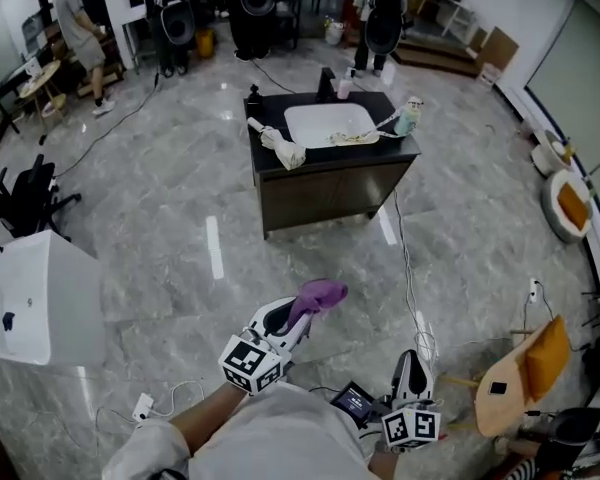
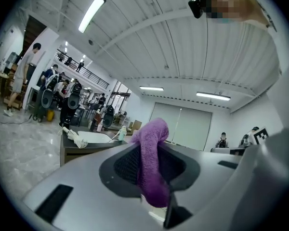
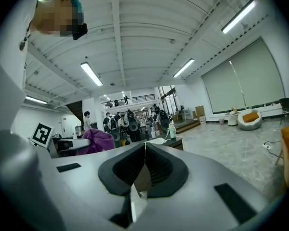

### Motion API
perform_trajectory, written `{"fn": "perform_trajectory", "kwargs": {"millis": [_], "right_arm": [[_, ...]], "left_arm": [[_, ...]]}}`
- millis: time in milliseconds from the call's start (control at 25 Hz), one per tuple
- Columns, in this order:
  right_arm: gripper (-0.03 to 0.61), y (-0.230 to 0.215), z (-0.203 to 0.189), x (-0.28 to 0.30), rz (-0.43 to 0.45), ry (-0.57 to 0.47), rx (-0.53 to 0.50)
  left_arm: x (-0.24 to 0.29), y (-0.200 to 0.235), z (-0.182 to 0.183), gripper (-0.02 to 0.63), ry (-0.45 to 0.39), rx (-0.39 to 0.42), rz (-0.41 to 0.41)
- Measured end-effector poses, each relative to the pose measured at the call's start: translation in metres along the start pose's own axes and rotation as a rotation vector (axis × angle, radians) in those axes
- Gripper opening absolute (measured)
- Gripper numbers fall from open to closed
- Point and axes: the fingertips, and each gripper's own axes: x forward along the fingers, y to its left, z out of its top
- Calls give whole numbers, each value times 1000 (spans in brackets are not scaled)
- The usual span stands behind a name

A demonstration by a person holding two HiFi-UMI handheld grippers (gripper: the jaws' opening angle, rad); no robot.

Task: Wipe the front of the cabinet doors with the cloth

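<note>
The left gripper (image 1: 296, 318) is clamped on the purple cloth (image 1: 322, 292), which pokes up past its jaws; the right gripper (image 1: 411, 360) is closed on nothing; the cabinet (image 1: 320, 196) stands well apart, straight ahead, its doors facing back this way and running left to right; the left gripper is nearer.

The things beside the sink (image 1: 328, 123) are too small for me to tell, and in its own view the left gripper (image 2: 152, 148) hides most of the cabinet (image 2: 72, 154).
</note>
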Motion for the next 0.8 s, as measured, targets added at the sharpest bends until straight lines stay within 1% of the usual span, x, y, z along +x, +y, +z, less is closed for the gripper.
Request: {"fn": "perform_trajectory", "kwargs": {"millis": [80, 200, 320, 480, 560, 680, 800], "right_arm": [[26, -3, 6, 21, -7, -16, -7], [26, -5, 7, 49, -8, -17, 0], [26, -13, 1, 64, -6, 2, 18], [26, -35, 0, 88, 2, 14, 37], [26, -48, 2, 103, 20, 21, 33], [26, -72, 8, 129, 71, 33, 40], [26, -102, 21, 150, 139, 44, 38]], "left_arm": [[18, 13, 8, 91, -6, 33, -13], [39, 38, 17, 91, -2, 67, -2], [50, 53, 22, 91, 5, 68, 24], [67, 62, 19, 89, 25, 57, 72], [82, 61, 16, 89, 38, 58, 92], [109, 54, 13, 89, 45, 69, 116], [140, 40, 16, 90, 26, 48, 156]]}}
